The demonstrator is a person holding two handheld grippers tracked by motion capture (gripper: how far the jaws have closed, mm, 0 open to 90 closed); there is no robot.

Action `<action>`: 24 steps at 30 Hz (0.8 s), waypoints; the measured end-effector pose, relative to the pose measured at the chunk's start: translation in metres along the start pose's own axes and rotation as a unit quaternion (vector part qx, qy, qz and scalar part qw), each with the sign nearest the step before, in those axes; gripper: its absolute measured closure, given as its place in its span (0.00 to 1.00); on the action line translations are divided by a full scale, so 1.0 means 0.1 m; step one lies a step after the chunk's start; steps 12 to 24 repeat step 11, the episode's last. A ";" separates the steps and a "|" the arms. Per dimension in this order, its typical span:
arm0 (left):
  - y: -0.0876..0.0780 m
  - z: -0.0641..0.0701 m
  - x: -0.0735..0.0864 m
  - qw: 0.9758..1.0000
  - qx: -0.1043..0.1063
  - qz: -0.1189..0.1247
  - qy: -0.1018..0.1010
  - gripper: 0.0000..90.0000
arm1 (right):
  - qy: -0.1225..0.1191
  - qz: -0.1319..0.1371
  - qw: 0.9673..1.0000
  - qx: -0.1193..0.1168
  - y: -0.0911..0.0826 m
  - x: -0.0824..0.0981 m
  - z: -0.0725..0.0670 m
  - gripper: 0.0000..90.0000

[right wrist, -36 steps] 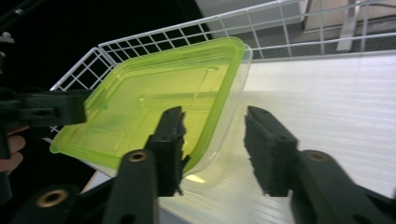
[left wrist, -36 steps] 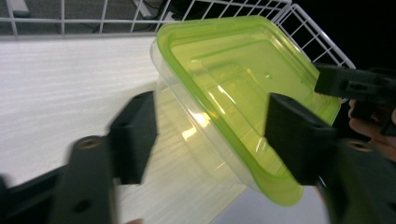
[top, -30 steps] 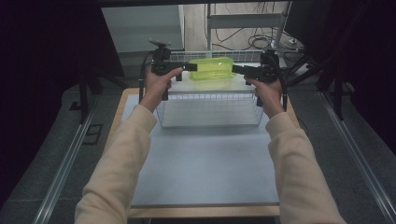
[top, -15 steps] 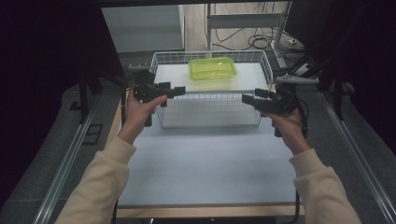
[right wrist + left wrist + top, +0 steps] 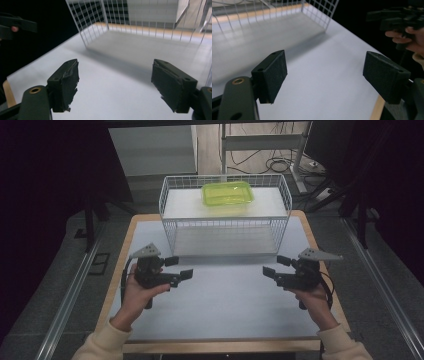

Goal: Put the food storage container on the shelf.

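Beyond both claws stands the white wire basket [image 5: 225, 227] on the table [image 5: 225, 300], the green container [image 5: 227, 193] lying inside it, well apart from the left gripper [image 5: 182, 268] and right gripper [image 5: 274, 266], whose jaws gape empty, the right's having just been opening.

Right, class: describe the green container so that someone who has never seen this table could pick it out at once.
Start at the white-topped table, then find the white wire basket standing at its far end. Inside it, toward the back, lies the container: a shallow, translucent yellow-green rectangle with rounded corners, the one brightly coloured thing there.
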State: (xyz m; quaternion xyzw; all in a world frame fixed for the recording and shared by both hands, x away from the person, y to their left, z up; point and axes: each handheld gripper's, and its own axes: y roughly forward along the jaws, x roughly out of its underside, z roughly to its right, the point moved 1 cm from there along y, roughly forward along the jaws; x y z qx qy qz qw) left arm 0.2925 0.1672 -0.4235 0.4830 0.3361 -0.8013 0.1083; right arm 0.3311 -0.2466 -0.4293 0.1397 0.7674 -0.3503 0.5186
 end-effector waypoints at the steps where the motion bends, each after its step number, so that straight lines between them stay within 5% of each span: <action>1: 0.00 0.01 0.06 1.000 -0.001 -0.003 0.001 0.22 | 0.003 -0.003 1.000 -0.002 0.01 0.07 0.00 0.23; 5: 0.05 0.01 0.20 1.000 -0.003 -0.011 -0.003 0.22 | 0.003 -0.026 1.000 0.001 0.05 0.23 0.01 0.21; 11: 0.10 -0.06 0.26 1.000 -0.016 -0.010 -0.004 0.21 | -0.004 0.003 1.000 0.019 0.03 0.20 0.00 0.14; 24: 0.10 -0.06 0.26 1.000 -0.016 -0.010 -0.004 0.21 | -0.004 0.003 1.000 0.019 0.03 0.20 0.00 0.14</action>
